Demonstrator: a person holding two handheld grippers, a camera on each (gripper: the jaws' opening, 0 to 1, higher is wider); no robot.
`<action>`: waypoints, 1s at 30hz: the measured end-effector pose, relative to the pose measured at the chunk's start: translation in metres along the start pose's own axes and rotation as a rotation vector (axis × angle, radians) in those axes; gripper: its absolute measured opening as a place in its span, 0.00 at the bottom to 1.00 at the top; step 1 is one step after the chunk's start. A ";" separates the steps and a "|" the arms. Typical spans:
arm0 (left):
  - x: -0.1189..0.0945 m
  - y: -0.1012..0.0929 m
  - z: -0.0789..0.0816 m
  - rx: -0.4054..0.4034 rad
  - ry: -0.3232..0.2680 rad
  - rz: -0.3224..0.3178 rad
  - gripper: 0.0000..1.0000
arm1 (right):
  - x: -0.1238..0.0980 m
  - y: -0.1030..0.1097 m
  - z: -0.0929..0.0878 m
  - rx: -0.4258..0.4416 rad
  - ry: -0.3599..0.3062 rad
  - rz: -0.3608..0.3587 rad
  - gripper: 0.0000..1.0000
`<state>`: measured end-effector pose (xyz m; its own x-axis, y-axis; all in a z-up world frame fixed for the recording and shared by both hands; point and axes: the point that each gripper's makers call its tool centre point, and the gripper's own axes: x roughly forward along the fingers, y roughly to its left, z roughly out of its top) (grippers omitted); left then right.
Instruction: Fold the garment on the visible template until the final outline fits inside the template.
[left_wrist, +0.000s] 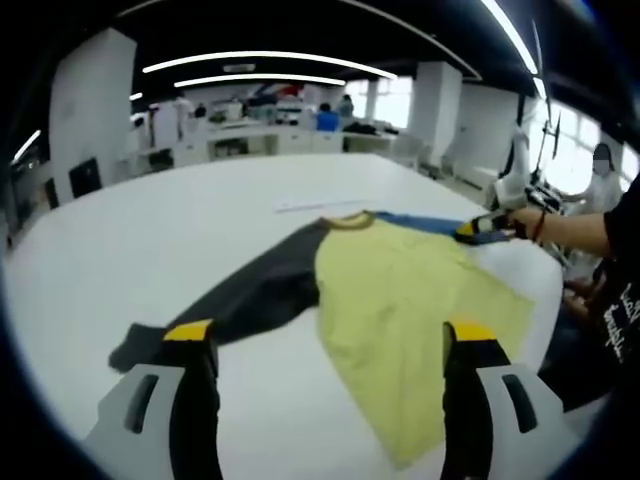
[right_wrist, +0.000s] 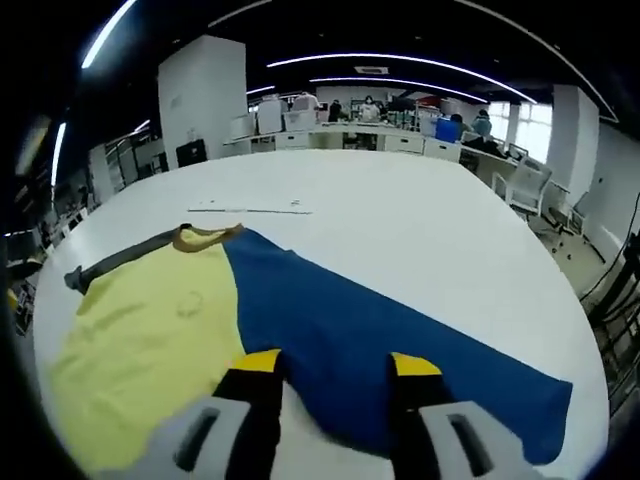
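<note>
- The long-sleeved cloth garment (left_wrist: 400, 300), with a yellow body, a dark grey sleeve (left_wrist: 250, 295) and a blue sleeve (right_wrist: 370, 340), lies spread flat on the white surface (left_wrist: 180, 230).
- The left gripper (left_wrist: 330, 345) has its fingers apart, above the yellow body and grey sleeve.
- The right gripper (right_wrist: 330, 370) has its fingers apart over the blue sleeve.

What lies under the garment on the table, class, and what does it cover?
Under the garment only the white table shows, bare around it. Whatever lies beneath the cloth, such as a folding template, is covered and cannot be seen.
</note>
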<state>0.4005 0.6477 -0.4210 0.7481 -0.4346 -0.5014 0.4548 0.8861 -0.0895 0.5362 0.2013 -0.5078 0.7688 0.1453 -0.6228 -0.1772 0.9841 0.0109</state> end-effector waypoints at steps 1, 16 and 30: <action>0.000 -0.001 0.000 0.002 0.001 -0.002 0.90 | -0.003 -0.005 0.001 0.005 0.000 -0.008 0.47; -0.003 -0.001 -0.002 0.006 0.003 0.012 0.91 | -0.037 -0.099 -0.036 0.071 0.094 -0.202 0.61; -0.010 -0.006 0.005 0.017 -0.006 0.032 0.88 | -0.066 -0.161 -0.079 0.136 0.150 -0.349 0.46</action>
<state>0.3930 0.6460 -0.4113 0.7652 -0.4075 -0.4984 0.4391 0.8965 -0.0589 0.4652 0.0251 -0.5301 0.6685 -0.2064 -0.7145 0.1691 0.9777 -0.1242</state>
